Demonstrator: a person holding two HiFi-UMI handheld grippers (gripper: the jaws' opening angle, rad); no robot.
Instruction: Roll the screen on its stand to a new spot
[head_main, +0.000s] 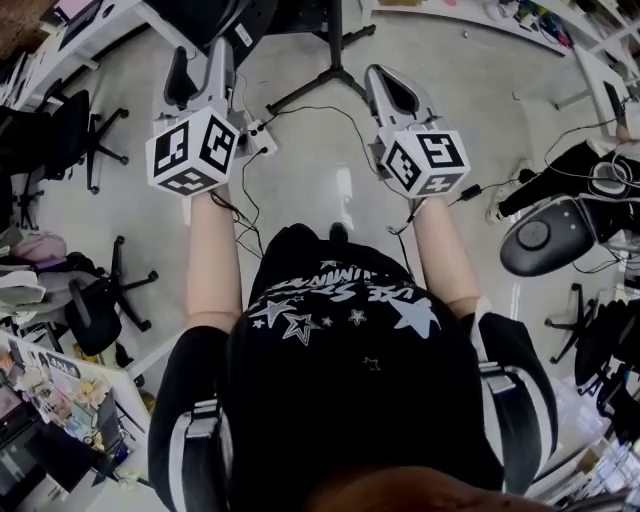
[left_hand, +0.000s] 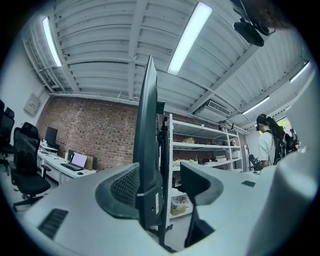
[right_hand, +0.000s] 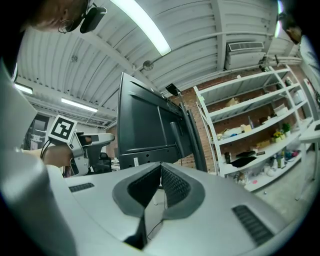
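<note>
The dark flat screen (left_hand: 147, 150) stands edge-on in the left gripper view, on its black stand post (left_hand: 163, 165). My left gripper (left_hand: 162, 182) is open, with the screen's edge between its jaws; the left pad lies close beside it and the right pad stands apart. The right gripper view shows the screen's back (right_hand: 145, 125) ahead. My right gripper (right_hand: 161, 175) is shut, tips together, holding nothing. In the head view both grippers, the left gripper (head_main: 200, 75) and the right gripper (head_main: 392, 90), reach forward toward the stand's legs (head_main: 310, 90) on the floor.
Office chairs (head_main: 75, 135) (head_main: 100, 300) stand to the left, and cables (head_main: 300, 115) trail over the floor near the stand. A black round base (head_main: 545, 235) sits at the right. White shelves (left_hand: 200, 145) line the brick wall. A person (left_hand: 265, 145) stands at the far right.
</note>
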